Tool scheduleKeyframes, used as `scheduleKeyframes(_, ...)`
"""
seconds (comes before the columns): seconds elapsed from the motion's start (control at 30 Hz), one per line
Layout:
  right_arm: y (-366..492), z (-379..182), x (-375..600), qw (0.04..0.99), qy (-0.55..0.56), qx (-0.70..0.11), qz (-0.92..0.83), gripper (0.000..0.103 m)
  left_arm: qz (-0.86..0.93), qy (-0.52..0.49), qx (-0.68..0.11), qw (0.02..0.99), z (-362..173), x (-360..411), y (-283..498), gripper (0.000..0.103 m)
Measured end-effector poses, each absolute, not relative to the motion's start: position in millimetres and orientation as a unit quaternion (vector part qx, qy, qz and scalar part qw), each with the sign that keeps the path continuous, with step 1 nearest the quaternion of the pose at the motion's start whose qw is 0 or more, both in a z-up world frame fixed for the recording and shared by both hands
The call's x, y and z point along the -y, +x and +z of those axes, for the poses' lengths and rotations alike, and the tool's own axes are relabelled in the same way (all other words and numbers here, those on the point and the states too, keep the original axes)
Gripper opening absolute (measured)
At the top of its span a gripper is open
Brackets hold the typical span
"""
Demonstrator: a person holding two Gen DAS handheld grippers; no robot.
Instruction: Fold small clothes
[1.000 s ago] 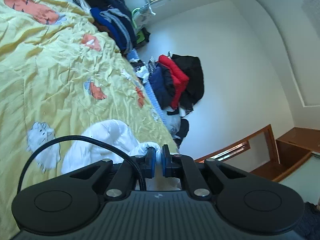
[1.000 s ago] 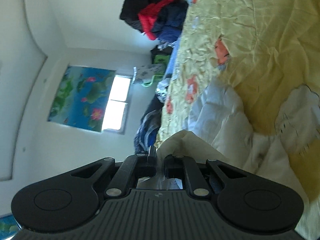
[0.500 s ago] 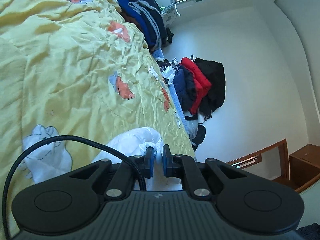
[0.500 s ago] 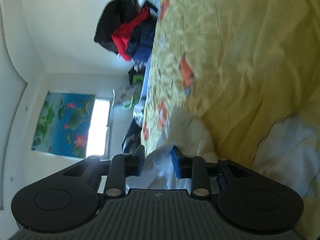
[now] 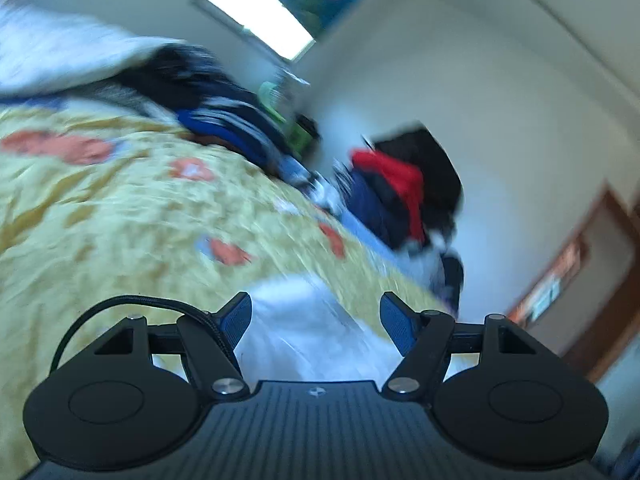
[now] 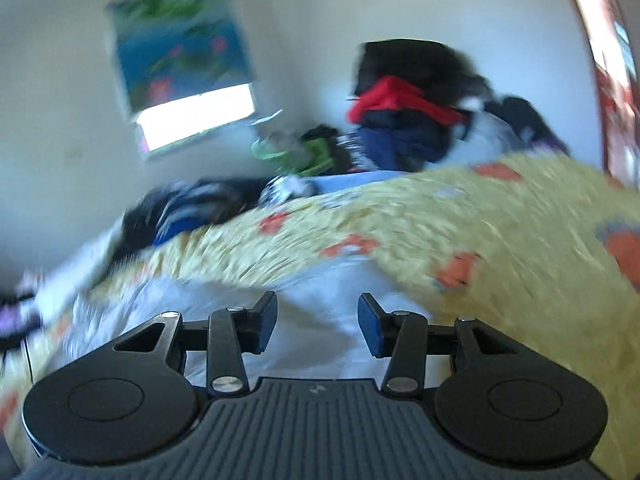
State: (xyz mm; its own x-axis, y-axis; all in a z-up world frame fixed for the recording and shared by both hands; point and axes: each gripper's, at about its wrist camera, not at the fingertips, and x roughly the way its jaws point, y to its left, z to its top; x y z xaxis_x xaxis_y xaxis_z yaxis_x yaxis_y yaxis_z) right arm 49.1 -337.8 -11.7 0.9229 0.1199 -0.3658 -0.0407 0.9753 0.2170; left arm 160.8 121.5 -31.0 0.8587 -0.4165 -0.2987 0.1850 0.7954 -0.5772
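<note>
Left wrist: left hand-held gripper (image 5: 316, 318) agape over one white garment (image 5: 308, 332); right hand-held gripper (image 6: 318, 322) likewise, empty

yellow bedspread (image 5: 120, 220): white garment (image 5: 312, 320), dark clothes pile (image 5: 224, 120).

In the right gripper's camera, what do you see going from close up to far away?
Right gripper with its jaws open → white garment → yellow bedspread with orange patches → heap of black, red and navy clothes → white wall with the window and blue flower picture.
</note>
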Motion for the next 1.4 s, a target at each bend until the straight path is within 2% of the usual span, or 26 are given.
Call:
scheduleKeyframes(0.17,84.1,-7.8,321.2,0.973,0.089,-0.210,0.022,0.045,-0.181,-0.168,-0.240,0.939,-32.4,-53.9,162.7,0.071)
scheduleKeyframes(0.33,117.0,-11.1,329.6,0.970,0.057,-0.234,-0.015,0.056,-0.105,-0.085,-0.284,0.949,-47.8,-8.5,189.9,0.071)
scheduleKeyframes(0.47,143.6,-22.7,327.2,0.966,0.006,-0.258,-0.035,0.057,-0.079,-0.089,-0.314,0.942,-59.2,-4.0,205.0,0.071)
scheduleKeyframes(0.57,160.2,-31.7,325.1,0.959,-0.034,-0.275,-0.062,0.063,-0.071,-0.086,-0.319,0.941,-62.0,-2.2,206.6,0.071)
scheduleKeyframes(0.63,169.5,-36.5,329.6,0.955,-0.036,-0.289,-0.063,0.069,-0.069,-0.081,-0.320,0.942,-62.7,0.1,206.2,0.071)
scheduleKeyframes(0.77,183.2,-44.1,338.1,0.945,-0.014,-0.322,-0.051,0.071,-0.067,-0.081,-0.322,0.941,-62.0,1.7,206.7,0.071)
scheduleKeyframes(0.83,187.9,-49.1,338.8,0.939,-0.002,-0.340,-0.044,0.066,-0.067,-0.081,-0.324,0.940,-62.9,1.9,210.1,0.071)
scheduleKeyframes(0.9,190.9,-56.3,336.3,0.932,-0.001,-0.359,-0.046,0.048,-0.067,-0.082,-0.325,0.940,-63.2,1.6,210.8,0.071)
scheduleKeyframes(0.93,191.0,-59.3,334.5,0.930,-0.004,-0.365,-0.047,0.034,-0.067,-0.081,-0.324,0.940,-63.3,1.6,210.6,0.071)
scheduleKeyframes(1.0,189.9,-63.9,330.1,0.928,-0.013,-0.369,-0.044,0.019,-0.067,-0.080,-0.325,0.940,-63.7,0.5,211.3,0.071)
scheduleKeyframes(1.03,187.6,-65.1,327.0,0.930,-0.022,-0.365,-0.045,0.016,-0.067,-0.081,-0.325,0.940,-63.9,-1.2,211.5,0.071)
scheduleKeyframes(1.3,157.2,-47.9,328.4,0.950,-0.022,-0.305,-0.061,0.009,0.011,-0.042,-0.263,0.964,-62.3,-43.1,202.8,0.071)
scheduleKeyframes(1.4,147.9,-42.4,326.9,0.957,-0.035,-0.280,-0.071,0.009,0.066,-0.041,-0.273,0.959,-69.2,-66.1,213.0,0.073)
